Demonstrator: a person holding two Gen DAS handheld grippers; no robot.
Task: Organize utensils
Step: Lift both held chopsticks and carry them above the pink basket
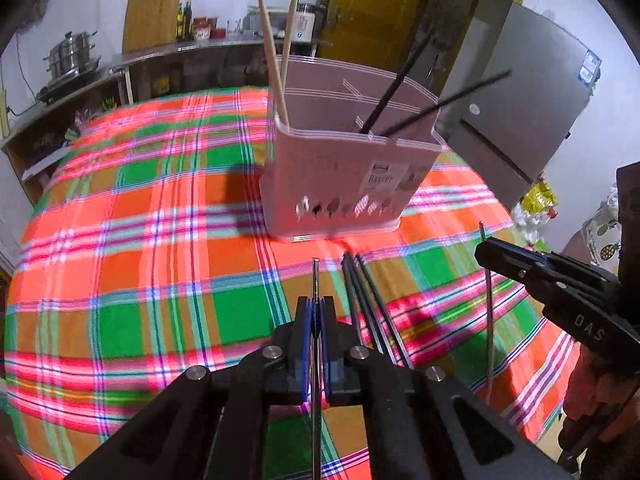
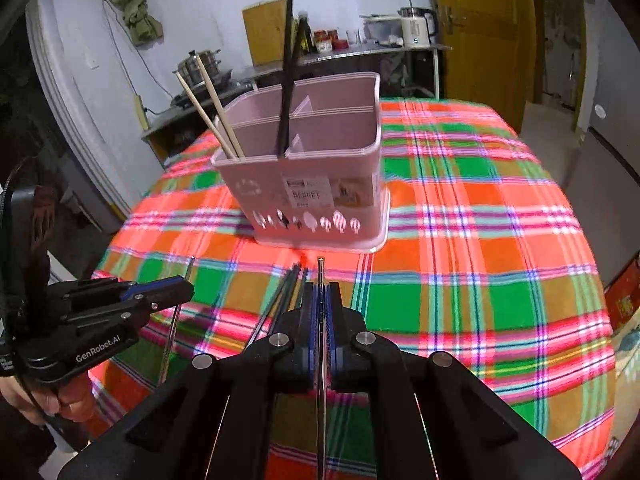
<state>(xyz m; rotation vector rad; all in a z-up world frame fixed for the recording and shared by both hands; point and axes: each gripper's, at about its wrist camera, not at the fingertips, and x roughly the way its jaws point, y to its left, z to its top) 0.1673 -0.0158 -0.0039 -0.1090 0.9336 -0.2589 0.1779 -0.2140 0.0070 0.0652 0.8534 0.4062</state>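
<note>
A pink divided utensil basket [image 1: 340,176] [image 2: 312,188] stands on the plaid tablecloth. Two wooden chopsticks [image 1: 274,60] [image 2: 212,112] lean in its left compartment and two black chopsticks [image 1: 400,92] [image 2: 287,72] in another. My left gripper [image 1: 316,304] [image 2: 186,286] is shut on a thin metal chopstick [image 1: 316,276] [image 2: 173,328], held above the cloth. My right gripper [image 2: 320,288] [image 1: 486,250] is shut on a second metal chopstick [image 2: 320,270] [image 1: 489,320]. Between the two grippers, loose black chopsticks [image 1: 362,304] [image 2: 288,292] lie on the cloth in front of the basket.
The round table's plaid cloth [image 1: 160,240] [image 2: 480,240] drops off at its edges. Behind it stand a steel counter with pots and bottles [image 1: 72,60], a yellow door [image 2: 480,20] and a grey fridge [image 1: 532,92]. A person's hand [image 2: 60,396] grips the left tool.
</note>
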